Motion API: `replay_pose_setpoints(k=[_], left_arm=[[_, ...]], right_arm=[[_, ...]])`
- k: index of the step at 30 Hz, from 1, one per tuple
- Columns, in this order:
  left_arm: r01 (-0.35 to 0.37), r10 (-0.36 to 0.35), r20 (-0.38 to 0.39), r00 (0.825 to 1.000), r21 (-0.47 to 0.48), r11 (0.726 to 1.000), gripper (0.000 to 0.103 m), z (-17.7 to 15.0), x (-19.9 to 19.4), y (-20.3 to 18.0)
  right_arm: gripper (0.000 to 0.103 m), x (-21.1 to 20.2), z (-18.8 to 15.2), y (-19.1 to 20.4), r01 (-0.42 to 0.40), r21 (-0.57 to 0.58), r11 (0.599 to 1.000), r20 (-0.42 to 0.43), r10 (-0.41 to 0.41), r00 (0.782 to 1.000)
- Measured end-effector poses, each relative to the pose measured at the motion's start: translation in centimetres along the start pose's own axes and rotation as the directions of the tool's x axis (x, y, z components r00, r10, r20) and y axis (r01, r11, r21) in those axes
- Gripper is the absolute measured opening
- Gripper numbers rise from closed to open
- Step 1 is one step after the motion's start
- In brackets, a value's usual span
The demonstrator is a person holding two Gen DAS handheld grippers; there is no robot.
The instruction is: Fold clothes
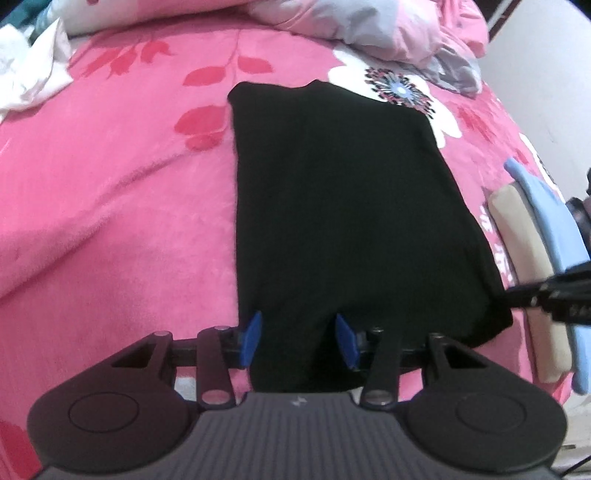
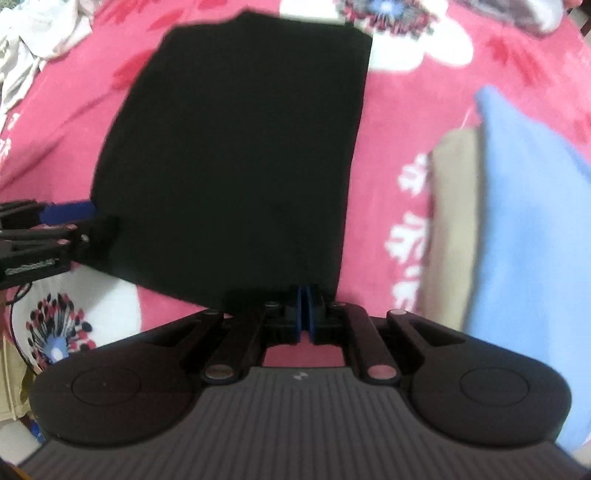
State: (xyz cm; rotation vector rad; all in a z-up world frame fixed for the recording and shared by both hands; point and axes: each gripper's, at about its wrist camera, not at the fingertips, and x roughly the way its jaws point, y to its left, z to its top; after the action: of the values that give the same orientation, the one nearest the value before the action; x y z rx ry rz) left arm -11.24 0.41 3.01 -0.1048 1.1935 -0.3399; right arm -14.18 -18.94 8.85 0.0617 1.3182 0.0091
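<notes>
Garment: black cloth (image 1: 343, 206), folded into a long flat rectangle, lies on the bed's pink flowered blanket (image 1: 110, 192).
Near edge: the cloth's near end reaches down under both tools; its far end points toward the pillows (image 1: 369, 26) at the head of the bed.
Left gripper (image 1: 299, 341): blue fingers (image 1: 251, 338) stand partly apart over the near left corner of the black cloth, with cloth lying between them; the pads do not press on it.
Right gripper (image 2: 304, 308): blue fingers (image 2: 300, 310) are pressed together at the near right corner of the cloth; the view is blurred, and I cannot tell whether fabric is pinched between them.
Stack: a light blue folded piece (image 2: 532, 236) lies on a beige one (image 2: 450, 221), to the right of the black cloth and apart from it.
Other laundry: crumpled white cloth (image 1: 29, 74) sits at the far left of the bed.
Cross view: each tool shows at the edge of the other's camera, one at each near corner.
</notes>
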Motion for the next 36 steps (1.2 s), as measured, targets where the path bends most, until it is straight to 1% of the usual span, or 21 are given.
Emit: replay_pose_setpoints(k=[3,5,6,7,8,10,12,15,19,22,25,29,31,34,36], left_arm=[[-0.012,0.011,-0.037,0.999,-0.01,1.0,0.046,0.6,0.2,0.0],[-0.021,0.02,-0.06,0.998,-0.015,1.0,0.046,1.0,0.4,-0.1],[-0.026,0.025,-0.069,0.997,-0.016,1.0,0.046,1.1,0.4,-0.1],[-0.031,0.029,-0.078,0.996,-0.018,0.999,0.046,1.2,0.5,-0.1],[-0.036,0.034,-0.086,0.996,-0.021,0.999,0.046,1.3,0.5,-0.2],[-0.048,0.045,-0.099,0.994,-0.027,0.998,0.046,1.4,0.6,-0.3],[-0.061,0.057,-0.11,0.992,-0.028,0.998,0.047,1.5,0.7,-0.5],[-0.077,0.073,-0.126,0.989,-0.027,0.997,0.047,1.8,0.8,-0.7],[-0.088,0.082,-0.14,0.987,-0.033,0.996,0.049,2.0,1.0,-0.8],[-0.093,0.088,-0.145,0.985,-0.032,0.995,0.05,2.1,1.1,-0.9],[-0.1,0.096,-0.149,0.984,-0.023,0.995,0.051,2.0,1.2,-1.1],[-0.109,0.106,-0.154,0.982,-0.014,0.994,0.053,2.0,1.2,-1.3],[-0.111,0.108,-0.157,0.982,-0.014,0.994,0.054,2.1,1.3,-1.3],[-0.104,0.101,-0.155,0.983,-0.016,0.994,0.054,1.9,1.2,-1.1],[-0.091,0.086,-0.146,0.986,-0.027,0.995,0.055,1.8,1.0,-0.8]], right_arm=[[0.004,-0.9,1.4,1.2,-0.035,-0.02,0.999,0.08,0.037,0.996],[0.004,-0.1,2.2,2.1,-0.058,-0.033,0.998,0.096,0.061,0.993],[0.004,0.3,2.4,2.2,-0.067,-0.032,0.997,0.093,0.07,0.993],[0.003,0.8,2.2,2.1,-0.065,-0.024,0.998,0.071,0.066,0.995],[0.004,1.3,1.8,1.9,-0.059,-0.014,0.998,0.044,0.06,0.997],[0.003,2.3,0.6,1.1,-0.034,0.011,0.999,-0.036,0.034,0.999],[0.003,2.0,-0.5,0.4,-0.021,0.034,0.999,-0.073,0.024,0.997],[0.004,0.2,-0.6,0.2,0.006,0.035,0.999,-0.055,-0.004,0.998],[0.004,-1.2,1.2,0.3,-0.014,0.039,0.999,0.015,0.014,1.0],[0.004,-0.9,2.2,0.6,-0.027,0.029,0.999,0.033,0.026,0.999],[0.004,-0.2,2.5,0.7,-0.041,0.036,0.999,0.024,0.04,0.999],[0.004,0.9,1.8,0.9,-0.041,0.043,0.998,0.013,0.04,0.999],[0.004,0.8,0.9,1.1,-0.042,0.047,0.998,0.011,0.042,0.999],[0.004,1.1,0.5,1.1,-0.037,0.042,0.998,0.001,0.037,0.999],[0.004,1.5,-0.1,0.7,-0.021,0.045,0.999,-0.025,0.022,0.999]])
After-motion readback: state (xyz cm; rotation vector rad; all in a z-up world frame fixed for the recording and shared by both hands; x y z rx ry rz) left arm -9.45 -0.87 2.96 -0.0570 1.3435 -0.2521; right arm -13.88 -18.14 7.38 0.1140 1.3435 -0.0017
